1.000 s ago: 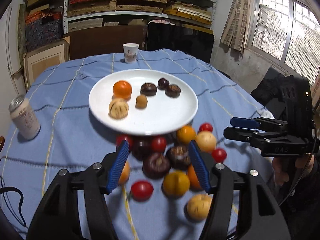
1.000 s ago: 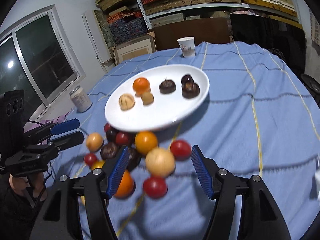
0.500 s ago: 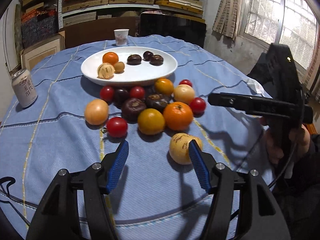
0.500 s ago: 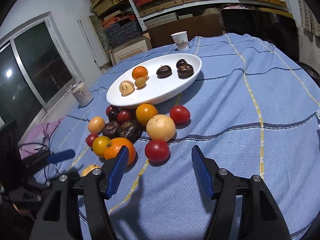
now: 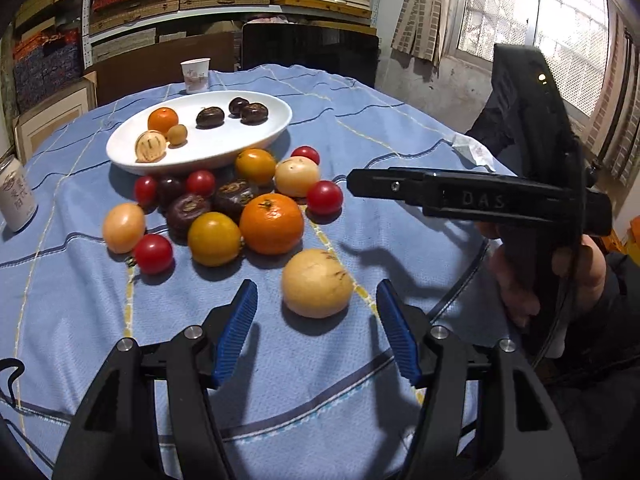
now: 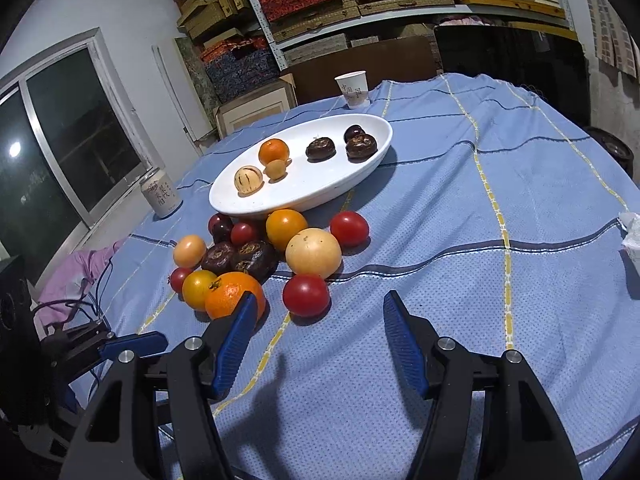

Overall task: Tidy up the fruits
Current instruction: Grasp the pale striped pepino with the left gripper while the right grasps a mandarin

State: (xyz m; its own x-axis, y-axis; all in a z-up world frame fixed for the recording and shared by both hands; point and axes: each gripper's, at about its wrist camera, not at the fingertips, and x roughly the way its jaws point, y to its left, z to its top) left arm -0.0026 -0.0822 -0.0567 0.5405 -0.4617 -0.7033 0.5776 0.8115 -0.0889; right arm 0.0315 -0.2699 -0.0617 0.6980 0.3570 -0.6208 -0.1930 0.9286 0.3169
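Observation:
A white plate [image 5: 256, 140] [image 6: 372, 160] holds an orange, two pale fruits and three dark fruits. In front of it lies a pile of fruit on the blue cloth: red tomatoes, yellow tomatoes, dark fruits and a big orange [image 5: 271, 223] [image 6: 234, 294]. A pale yellow fruit [image 5: 317, 283] lies alone just ahead of my open, empty left gripper [image 5: 316, 304]. My right gripper [image 6: 318, 312] is open and empty just behind a red tomato [image 6: 306, 294]. The right gripper also shows side-on in the left wrist view [image 5: 440, 190].
A paper cup [image 5: 195, 75] stands behind the plate. A drink can [image 5: 14, 194] [image 6: 160, 194] stands at the table's left. A crumpled white tissue [image 6: 632, 236] lies at the right. Shelves with boxes fill the back wall.
Both grippers have pulled back and down from over the fruit pile. The left one now faces the lone pale fruit; the right one sits behind the red tomato. Both stayed open.

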